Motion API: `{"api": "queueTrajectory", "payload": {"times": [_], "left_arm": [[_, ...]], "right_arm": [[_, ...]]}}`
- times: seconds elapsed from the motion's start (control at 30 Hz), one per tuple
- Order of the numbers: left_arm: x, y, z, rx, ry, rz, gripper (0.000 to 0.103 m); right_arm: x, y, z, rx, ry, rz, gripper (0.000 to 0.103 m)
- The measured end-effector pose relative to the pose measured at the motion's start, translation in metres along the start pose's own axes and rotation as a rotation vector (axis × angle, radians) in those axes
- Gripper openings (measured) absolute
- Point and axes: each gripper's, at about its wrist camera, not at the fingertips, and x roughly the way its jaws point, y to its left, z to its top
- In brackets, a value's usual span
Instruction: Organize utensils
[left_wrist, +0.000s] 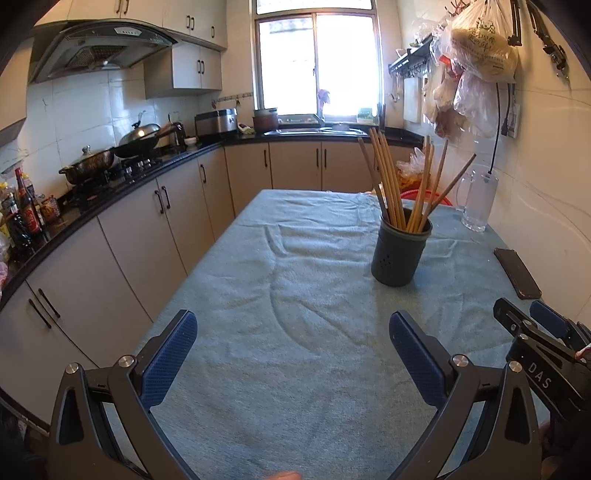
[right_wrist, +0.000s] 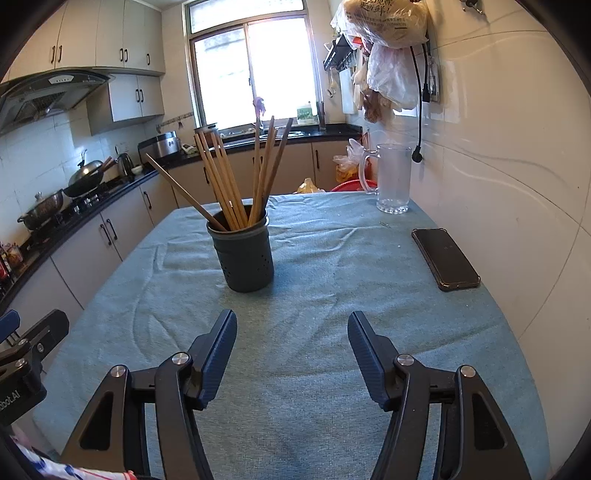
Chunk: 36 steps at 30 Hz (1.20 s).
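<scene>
A dark grey utensil holder (left_wrist: 400, 251) (right_wrist: 243, 254) stands upright on the blue-green cloth of the table (left_wrist: 295, 295) (right_wrist: 332, 295). Several wooden chopsticks (left_wrist: 402, 184) (right_wrist: 236, 181) stand in it, fanned out. My left gripper (left_wrist: 293, 332) is open and empty, low over the cloth, with the holder ahead and to its right. My right gripper (right_wrist: 291, 328) is open and empty, with the holder ahead and slightly left. The right gripper's tips also show at the right edge of the left wrist view (left_wrist: 532, 317).
A black phone (right_wrist: 445, 258) (left_wrist: 517, 273) lies on the cloth near the right wall. A glass mug (right_wrist: 391, 181) (left_wrist: 476, 203) stands at the far right corner. A counter with a stove and pots (left_wrist: 103, 158) runs along the left. Plastic bags (left_wrist: 476, 55) hang on the wall.
</scene>
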Motion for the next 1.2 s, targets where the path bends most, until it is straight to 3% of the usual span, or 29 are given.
{"api": "queueTrajectory", "payload": {"times": [0.33,1.2], "left_arm": [[0.009,0.000,-0.002,-0.011,0.039,-0.017,0.103],[0.013,-0.003,-0.003,-0.006,0.035,-0.003,0.103]], "right_arm": [[0.003,0.002,-0.002,-0.008,0.001,-0.016,0.070],[0.005,0.006,-0.005,-0.031,-0.003,-0.015,0.071]]}}
